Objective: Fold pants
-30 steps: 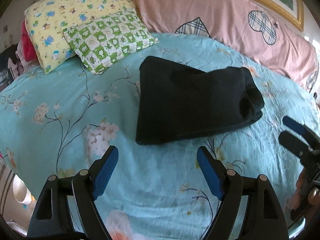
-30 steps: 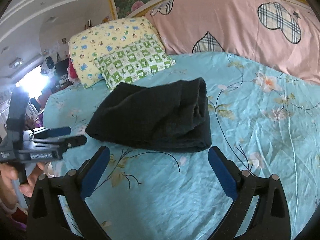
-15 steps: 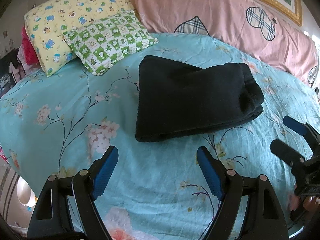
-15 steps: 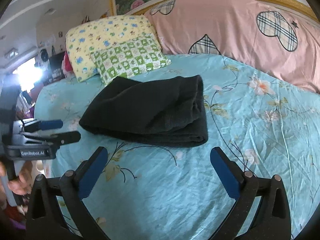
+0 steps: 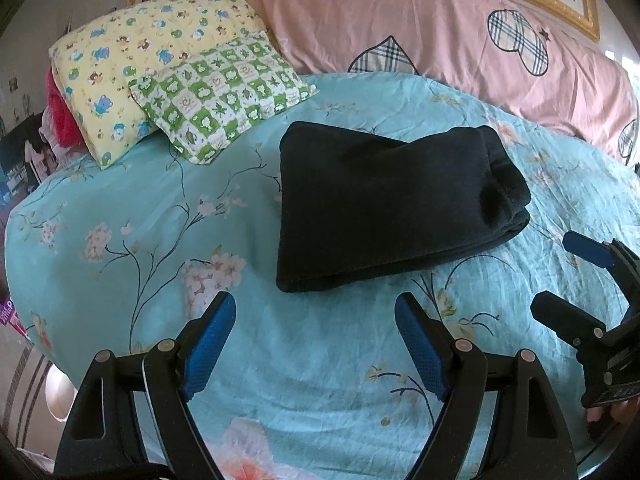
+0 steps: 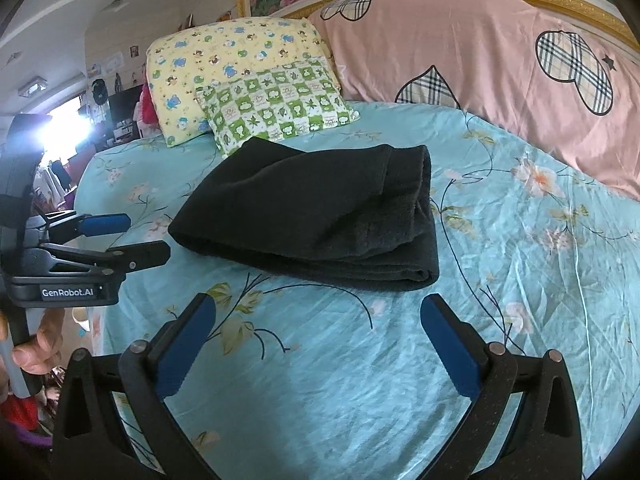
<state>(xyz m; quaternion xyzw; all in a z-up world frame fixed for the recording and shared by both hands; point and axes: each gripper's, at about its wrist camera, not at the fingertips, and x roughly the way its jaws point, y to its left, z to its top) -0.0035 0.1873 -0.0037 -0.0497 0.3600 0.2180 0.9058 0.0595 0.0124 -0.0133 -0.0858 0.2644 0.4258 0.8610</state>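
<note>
Black pants (image 5: 384, 204) lie folded into a thick rectangular bundle on the turquoise floral bed sheet (image 5: 120, 264); the right wrist view shows the same pants (image 6: 312, 212) from their other side. My left gripper (image 5: 316, 316) hangs open over bare sheet just short of the bundle's near edge, holding nothing. Over the sheet, a short way in front of the fold, my right gripper (image 6: 318, 318) is open and empty too. Each gripper appears at the edge of the other's view: the right gripper (image 5: 560, 272) and the left gripper (image 6: 140, 236).
A yellow cartoon pillow (image 5: 132, 64) and a green checked pillow (image 5: 224, 92) lie at the head of the bed, left of a long pink pillow (image 5: 440, 36). The bed's near edge drops to the floor at lower left. A hand (image 6: 38, 344) holds the left gripper's handle.
Both grippers have drawn back slightly from the folded pants and stayed open. The pants have not moved.
</note>
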